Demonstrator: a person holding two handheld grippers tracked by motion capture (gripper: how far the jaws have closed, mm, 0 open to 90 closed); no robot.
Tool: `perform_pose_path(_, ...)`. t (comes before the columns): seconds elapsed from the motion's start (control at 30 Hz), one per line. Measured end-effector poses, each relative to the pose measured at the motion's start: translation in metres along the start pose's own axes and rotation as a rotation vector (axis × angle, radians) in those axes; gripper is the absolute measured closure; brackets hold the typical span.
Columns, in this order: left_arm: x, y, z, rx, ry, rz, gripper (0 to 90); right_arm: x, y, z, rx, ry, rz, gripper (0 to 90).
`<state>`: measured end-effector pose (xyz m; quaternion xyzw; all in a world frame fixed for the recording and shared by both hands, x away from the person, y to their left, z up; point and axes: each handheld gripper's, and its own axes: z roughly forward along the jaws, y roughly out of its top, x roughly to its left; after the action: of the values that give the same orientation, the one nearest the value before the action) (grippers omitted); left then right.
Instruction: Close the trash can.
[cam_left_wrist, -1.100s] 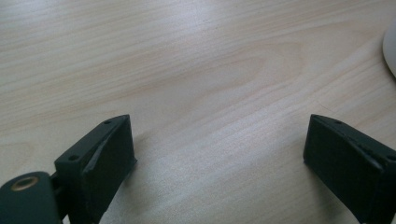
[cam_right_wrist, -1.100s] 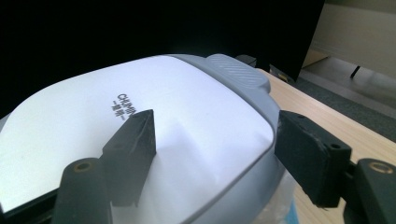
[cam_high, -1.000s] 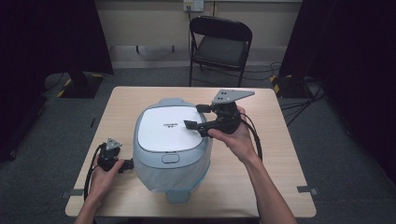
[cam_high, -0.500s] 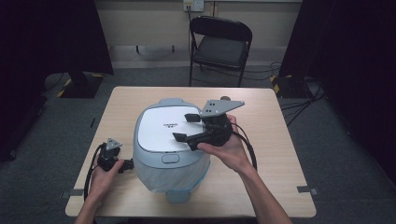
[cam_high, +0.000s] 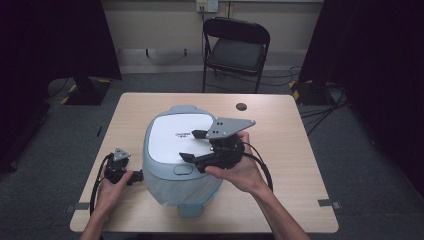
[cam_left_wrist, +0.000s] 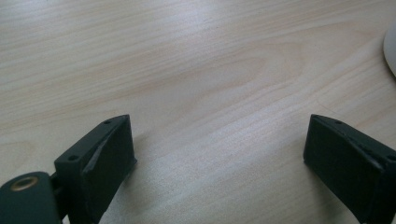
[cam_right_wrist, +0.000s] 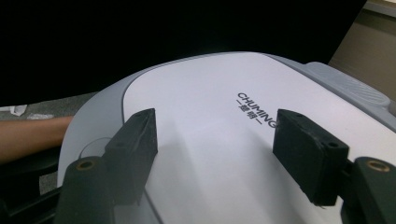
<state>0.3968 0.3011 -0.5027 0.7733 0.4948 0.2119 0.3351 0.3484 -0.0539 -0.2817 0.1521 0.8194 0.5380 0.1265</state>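
— 2 grippers; where are they around the rice cooker (cam_high: 180, 155)?
— Right gripper (cam_high: 192, 145) hovers over its white lid (cam_right_wrist: 210, 126), jaws spread wide with nothing between them. Left gripper (cam_high: 137, 176) rests on the table (cam_high: 280, 120) just beside the cooker's left wall, jaws released.
— And the cooker?
— Mid-table, lid down.

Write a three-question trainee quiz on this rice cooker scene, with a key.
1. True or false: the right gripper holds the rice cooker by its lid.
2. Over what are the left gripper fingers spread: A) bare table, B) the lid, C) a cable?
3. What stands behind the table?

Key: 1. False, its fingers are open above the white lid. 2. A. 3. A folding chair.
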Motion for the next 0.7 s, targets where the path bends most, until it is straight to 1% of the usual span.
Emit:
perform_pose_path(0.13, 0.000, 0.000, 0.000, 0.000, 0.000, 0.002, 8.1, -0.005, 0.002, 0.002, 0.000, 0.005, 0.013, 29.9)
perform_pose_path(0.27, 0.000, 0.000, 0.000, 0.001, 0.001, 0.001, 8.1, -0.013, 0.000, 0.002, -0.016, 0.003, 0.039, 28.3)
perform_pose_path(0.33, 0.000, 0.000, 0.000, 0.001, 0.001, 0.001, 8.1, -0.016, 0.000, 0.000, -0.015, -0.010, 0.054, 25.3)
perform_pose_path(0.53, 0.000, 0.000, 0.000, 0.000, 0.001, 0.001, 8.1, -0.030, 0.000, -0.009, -0.039, -0.053, 0.081, 23.1)
perform_pose_path(0.7, 0.000, 0.000, 0.000, 0.001, 0.002, 0.001, 8.1, -0.040, -0.005, -0.015, -0.039, -0.091, 0.103, 22.0)
